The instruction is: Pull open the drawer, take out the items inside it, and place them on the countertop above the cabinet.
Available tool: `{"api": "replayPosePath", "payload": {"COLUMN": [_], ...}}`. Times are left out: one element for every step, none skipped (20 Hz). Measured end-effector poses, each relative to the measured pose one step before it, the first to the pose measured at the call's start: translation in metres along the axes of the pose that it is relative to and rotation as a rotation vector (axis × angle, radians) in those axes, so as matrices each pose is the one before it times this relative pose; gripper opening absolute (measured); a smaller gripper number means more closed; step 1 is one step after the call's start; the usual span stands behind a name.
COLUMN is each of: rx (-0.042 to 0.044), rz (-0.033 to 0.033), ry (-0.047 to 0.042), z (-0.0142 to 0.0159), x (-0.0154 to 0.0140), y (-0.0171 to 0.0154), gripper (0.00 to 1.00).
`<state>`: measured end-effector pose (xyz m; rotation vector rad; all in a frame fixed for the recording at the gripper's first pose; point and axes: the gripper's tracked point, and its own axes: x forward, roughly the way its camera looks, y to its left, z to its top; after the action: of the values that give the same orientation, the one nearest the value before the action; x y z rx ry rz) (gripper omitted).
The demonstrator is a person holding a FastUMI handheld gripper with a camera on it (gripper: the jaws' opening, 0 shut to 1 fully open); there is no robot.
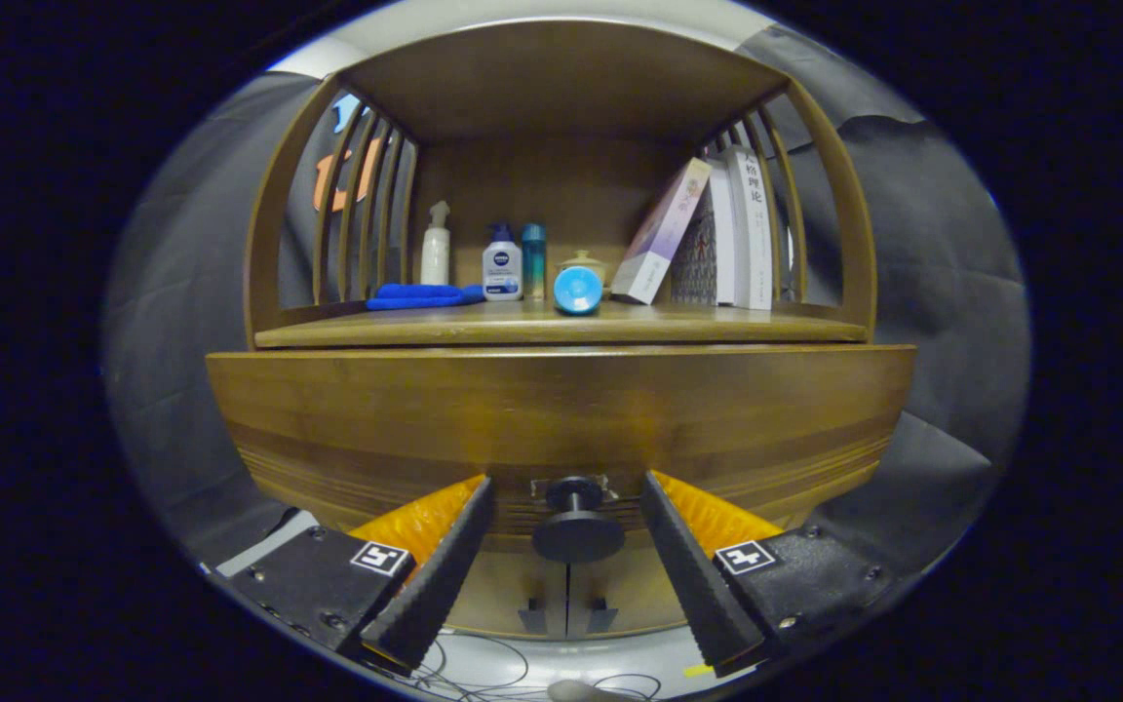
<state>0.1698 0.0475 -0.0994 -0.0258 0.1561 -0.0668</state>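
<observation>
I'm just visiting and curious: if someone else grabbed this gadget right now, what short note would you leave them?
Gripper: open, one finger on each side of the dark round drawer knob, touching nothing yet.
Drawer: looks closed, so its contents are hidden.
Countertop above: already holds a blue cloth, a spray bottle, a lotion bottle, a blue round thing and leaning books.
Done: lined up on the knob.
Left: close on the knob, pull the drawer open, lift the items out, set them on the countertop.
</observation>
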Motion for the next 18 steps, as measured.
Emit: {"api": "replayPosePath", "payload": {"rx": [0.00074,0.00094,-0.00166,-0.00475,-0.00117,0.00280,0.00897,-0.00534,-0.00698,0.00336,0.00020,-0.00475,0.00143,-0.00180,0.00573,0.00166,-0.00641,-0.00735], "rz": [-0.00011,-0.00009,-0.00017,0.00040,0.00095,0.00251,0.00410,0.00029,-0.00041,0.00218,-0.00037,-0.00129,-0.00103,-0.00105,-0.00095,0.00077,0.00099,0.00044], "ry": [-0.00422,-0.00098,-0.00328,-0.00355,-0.00260,0.00052,-0.00593,-0.00147,-0.00647,-0.00505,0.00298,0.00252,0.00593,0.00671,0.00442,0.00268,0.00239,0.00750], "z": [0.00176,0.00149,0.00178,0.00085,0.00081,0.00068,0.00000,-0.00036,0.00015,0.00120,-0.00050,-0.00053,0.00072,-0.00094,0.00016,-0.00019,0.00038,-0.00026], "x": [0.00624,0.00678,0.00564,0.00500,0.00519,0.00204,-0.00134,-0.00054,0.00093,0.00081,0.00044,-0.00114,-0.00051,0.00079,-0.00072,0.00010,-0.00004,0.00021], "y": [0.00097,0.00014,0.00052,-0.00083,-0.00036,0.00025,0.00052,0.00009,-0.00164,0.00084,0.00083,-0.00087,-0.00023,0.00024,0.00060,0.00008,-0.00025,-0.00088], "gripper": [0.99,0.99,0.99,0.99,0.99,0.99,0.99,0.99,0.99,0.99,0.99,0.99,0.99,0.99,0.99,0.99,0.99,0.99]}}
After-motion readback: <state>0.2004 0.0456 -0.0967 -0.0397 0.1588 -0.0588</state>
